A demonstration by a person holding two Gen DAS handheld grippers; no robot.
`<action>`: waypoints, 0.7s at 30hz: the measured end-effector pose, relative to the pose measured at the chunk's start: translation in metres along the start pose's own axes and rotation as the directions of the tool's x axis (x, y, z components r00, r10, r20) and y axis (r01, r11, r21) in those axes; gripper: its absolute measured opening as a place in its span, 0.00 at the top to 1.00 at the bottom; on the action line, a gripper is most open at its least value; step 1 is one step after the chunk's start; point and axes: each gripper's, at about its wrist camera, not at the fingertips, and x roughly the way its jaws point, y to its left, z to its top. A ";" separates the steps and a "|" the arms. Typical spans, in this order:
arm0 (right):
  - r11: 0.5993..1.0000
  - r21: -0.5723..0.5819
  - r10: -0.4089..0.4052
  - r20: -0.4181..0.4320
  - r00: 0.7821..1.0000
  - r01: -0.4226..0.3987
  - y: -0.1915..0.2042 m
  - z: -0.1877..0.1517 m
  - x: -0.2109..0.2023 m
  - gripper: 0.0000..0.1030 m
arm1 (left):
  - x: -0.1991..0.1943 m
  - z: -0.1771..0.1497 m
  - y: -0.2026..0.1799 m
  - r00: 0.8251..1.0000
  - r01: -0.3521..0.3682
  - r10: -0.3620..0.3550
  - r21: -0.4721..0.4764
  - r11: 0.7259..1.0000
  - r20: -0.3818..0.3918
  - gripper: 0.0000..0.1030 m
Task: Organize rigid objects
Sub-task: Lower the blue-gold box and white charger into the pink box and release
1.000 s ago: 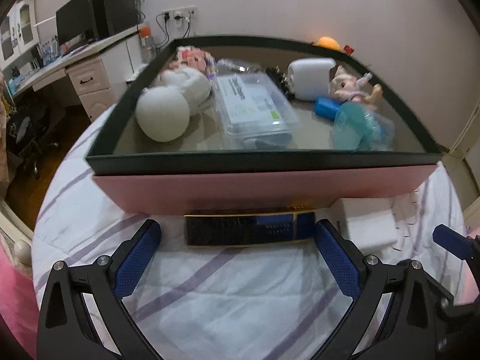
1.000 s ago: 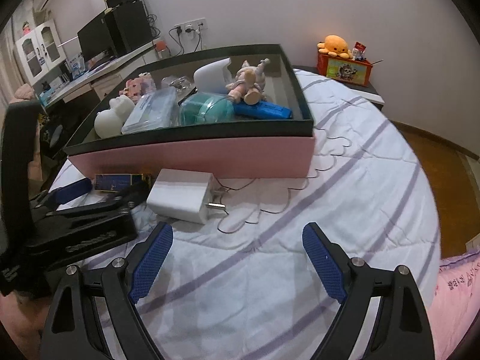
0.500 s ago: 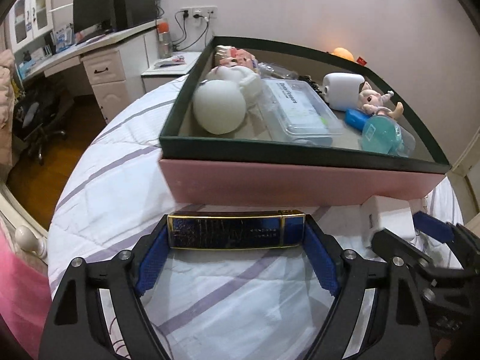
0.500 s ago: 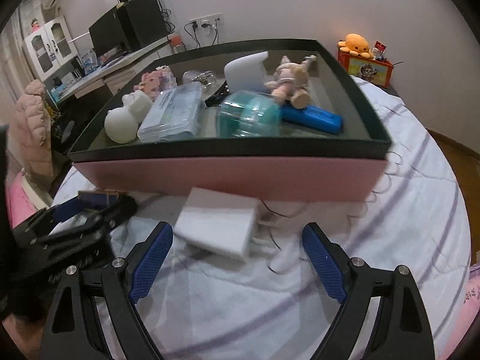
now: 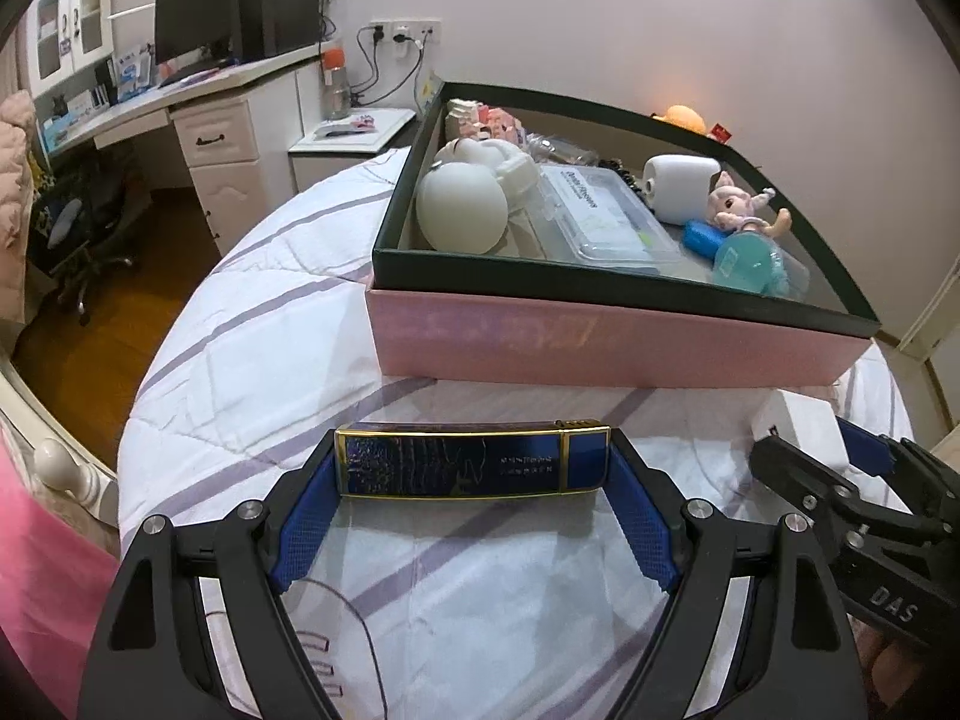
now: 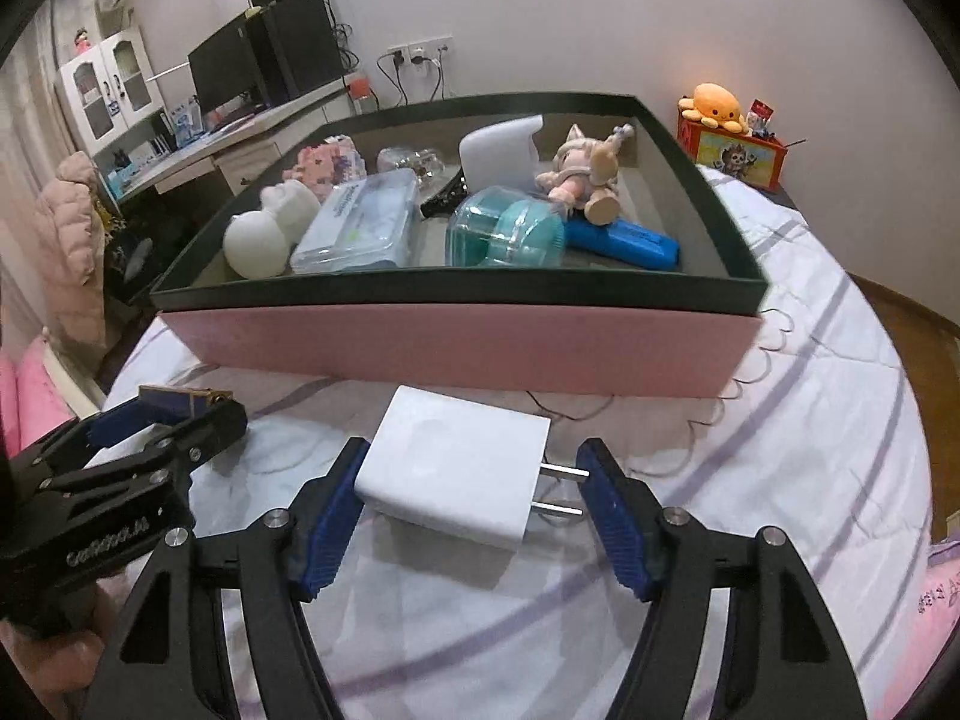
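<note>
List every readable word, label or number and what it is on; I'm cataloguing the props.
"DAS": on the right gripper body, left wrist view; partly cut off.
Blue and gold case: small gold lettering, too small to read.
Clear plastic box: label print blurred.
Left gripper body: embossed lettering, mirrored, unreadable.
Toy box: picture only.

Straight ahead of both hand-held grippers the tall pink wall of the box [image 6: 456,348] bars the way; entry to it is only over its dark rim. Inside, bare floor shows along the near right corner, beside the blue case [image 6: 624,243] and teal container [image 6: 504,228]; the left side is crowded. The bed [image 6: 810,450] lies open to the right of the box.
</note>
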 end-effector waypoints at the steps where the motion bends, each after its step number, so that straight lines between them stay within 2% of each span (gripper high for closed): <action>1: 1.000 -0.002 0.002 0.005 1.000 -0.002 0.001 0.000 -0.004 0.31 | -0.003 0.000 -0.001 1.000 0.003 -0.003 0.002 1.000 0.005 0.19; 6: 1.000 -0.014 0.021 0.049 0.999 -0.021 0.006 0.007 -0.030 0.31 | -0.021 0.004 -0.004 0.999 0.009 -0.010 0.013 1.000 0.039 0.19; 11: 0.999 -0.026 0.037 0.107 0.994 -0.034 0.009 0.026 -0.051 0.31 | -0.042 0.025 -0.007 0.995 0.015 -0.018 0.033 0.999 0.097 0.19; 17: 0.999 -0.032 0.032 0.161 0.986 -0.027 0.002 0.063 -0.054 0.31 | -0.055 0.061 -0.015 0.985 0.007 -0.018 0.067 0.998 0.172 0.19; 21: 0.999 -0.037 0.028 0.168 0.985 -0.022 -0.005 0.091 -0.043 0.31 | -0.045 0.090 -0.024 0.981 0.007 -0.023 0.085 0.996 0.190 0.19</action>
